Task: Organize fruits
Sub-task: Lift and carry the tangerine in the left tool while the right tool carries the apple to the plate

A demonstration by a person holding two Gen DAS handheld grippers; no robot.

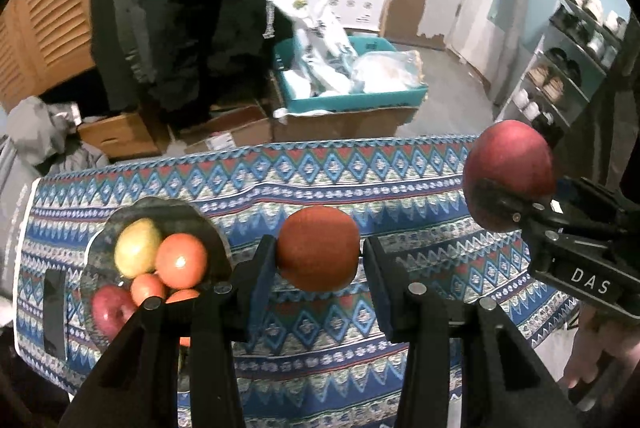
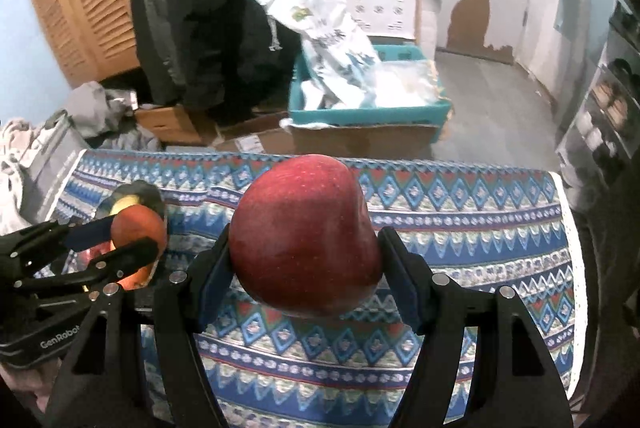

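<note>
A table covered with a patterned cloth in blue, red and white bands fills the lower half of both views.

The left gripper is clamped on an orange fruit, its two black fingers pressing the fruit's sides. The fruit is held in the air above the cloth, toward the table's left half.

The right gripper is clamped on a large red apple, which bulges well above the fingers. In the left wrist view this apple hangs over the table's right end, near the far edge.

Near the left end of the table sits a dark plate holding a pile of fruit: a yellow-green fruit at the back, a large orange fruit touching it, a smaller orange one in front, and a red apple at the plate's near left side. Another orange fruit is partly hidden behind the left gripper's arm.

A flat black rectangular object lies on the cloth just beside the plate, close to the table's left edge.

Beyond the far edge, a teal box with white bags rests on cardboard on the floor.
</note>
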